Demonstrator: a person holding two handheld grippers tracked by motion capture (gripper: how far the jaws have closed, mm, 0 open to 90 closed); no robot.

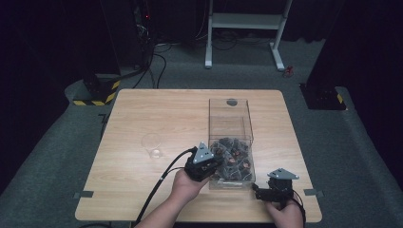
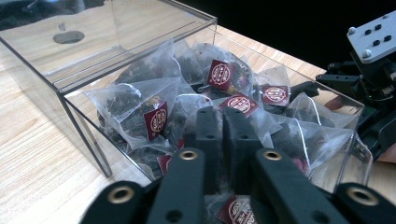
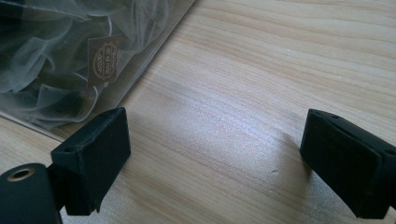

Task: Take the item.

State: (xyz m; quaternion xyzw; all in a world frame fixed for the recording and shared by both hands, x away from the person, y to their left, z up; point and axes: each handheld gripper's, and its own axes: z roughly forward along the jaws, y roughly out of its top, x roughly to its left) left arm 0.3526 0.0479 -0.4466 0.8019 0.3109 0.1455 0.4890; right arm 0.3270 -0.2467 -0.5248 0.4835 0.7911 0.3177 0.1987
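Observation:
A clear plastic box point(image 1: 230, 107) stands right of the table's middle, its near half heaped with mesh tea bags point(image 1: 233, 159) bearing dark red labels. My left gripper point(image 1: 218, 165) reaches into the box from the near left. In the left gripper view its jaws point(image 2: 222, 114) are shut, their tips resting among the tea bags point(image 2: 154, 116); I cannot tell whether any mesh is pinched. My right gripper point(image 1: 257, 191) sits low by the box's near right corner. In the right gripper view it point(image 3: 215, 140) is open over bare wood, with the box wall point(image 3: 154, 60) to the left.
A clear glass cup point(image 1: 152, 145) stands on the wooden table point(image 1: 142, 109) left of the box. The box's far half point(image 2: 70, 37) holds no bags. The right gripper's body point(image 2: 373, 79) stands close past the box in the left gripper view. Dark floor surrounds the table.

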